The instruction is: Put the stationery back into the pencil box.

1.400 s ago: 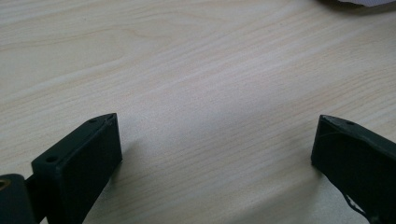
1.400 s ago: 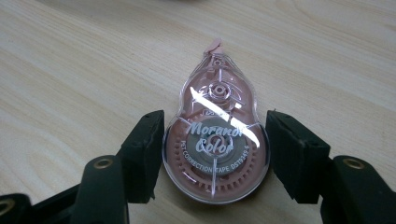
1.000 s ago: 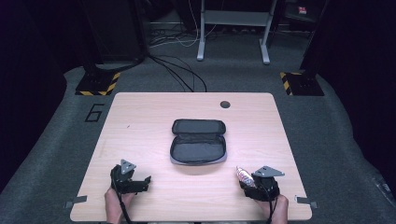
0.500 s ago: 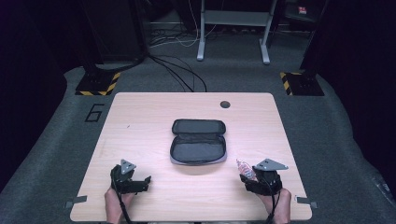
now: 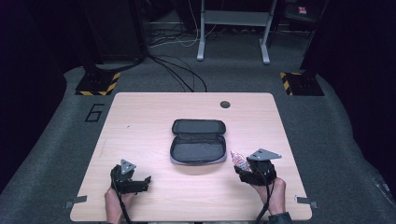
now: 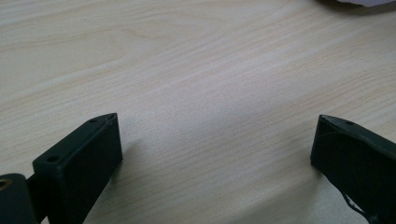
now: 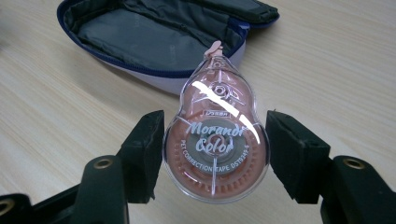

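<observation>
A pink clear-shelled correction tape (image 7: 215, 140) is clamped between the jaws of my right gripper (image 7: 215, 151), its tip pointing toward the case; in the high view the correction tape (image 5: 239, 161) pokes out of my right gripper (image 5: 247, 169) above the table's front right. A grey zip case (image 5: 198, 141) lies open flat at the table's middle; the zip case (image 7: 159, 35) sits just beyond the tape. My left gripper (image 5: 140, 179) rests at the front left, jaws wide apart over bare wood, and my left gripper (image 6: 215, 140) holds nothing.
The light wooden table (image 5: 140, 121) has a round cable hole (image 5: 225, 104) near its far edge. Floor cables (image 5: 180, 70), a metal stand (image 5: 233, 28) and yellow-black striped bases (image 5: 98, 86) lie beyond the table. A person's hands hold both grippers at the near edge.
My right gripper has risen off the table with the correction tape and drifted slightly toward the case. The left gripper has stayed put.
</observation>
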### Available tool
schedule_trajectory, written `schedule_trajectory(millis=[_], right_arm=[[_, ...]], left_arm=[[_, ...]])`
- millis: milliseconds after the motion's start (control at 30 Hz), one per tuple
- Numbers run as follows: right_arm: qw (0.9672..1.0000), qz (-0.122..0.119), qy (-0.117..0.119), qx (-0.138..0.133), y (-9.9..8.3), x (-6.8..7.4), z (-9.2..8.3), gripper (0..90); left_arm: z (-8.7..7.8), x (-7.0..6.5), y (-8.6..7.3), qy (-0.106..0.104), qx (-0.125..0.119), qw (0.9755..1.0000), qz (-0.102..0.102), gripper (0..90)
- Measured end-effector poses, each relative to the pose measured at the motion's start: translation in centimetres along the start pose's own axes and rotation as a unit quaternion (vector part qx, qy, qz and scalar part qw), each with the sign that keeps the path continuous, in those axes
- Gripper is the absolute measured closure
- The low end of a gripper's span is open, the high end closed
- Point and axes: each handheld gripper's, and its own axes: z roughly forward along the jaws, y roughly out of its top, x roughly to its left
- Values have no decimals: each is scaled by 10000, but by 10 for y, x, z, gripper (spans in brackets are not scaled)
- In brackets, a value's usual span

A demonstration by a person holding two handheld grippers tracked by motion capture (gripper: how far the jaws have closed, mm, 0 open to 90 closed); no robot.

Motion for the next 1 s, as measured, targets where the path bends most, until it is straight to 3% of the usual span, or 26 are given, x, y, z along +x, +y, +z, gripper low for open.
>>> schedule_trajectory(millis=[500, 900, 933, 1000], right_arm=[[9991, -374, 161, 79, 43, 9, 20, 392], [9983, -514, 228, 148, 72, 18, 42, 391], [9971, -674, 293, 194, 75, 17, 44, 391], [9977, -600, 266, 167, 76, 19, 46, 391]], left_arm=[[0, 0, 0, -2, -2, 10000, 1, 21], [0, 0, 0, -3, 1, 10000, 5, 21], [0, 0, 0, -3, -2, 10000, 1, 21], [0, 0, 0, -3, -3, 10000, 3, 22]])
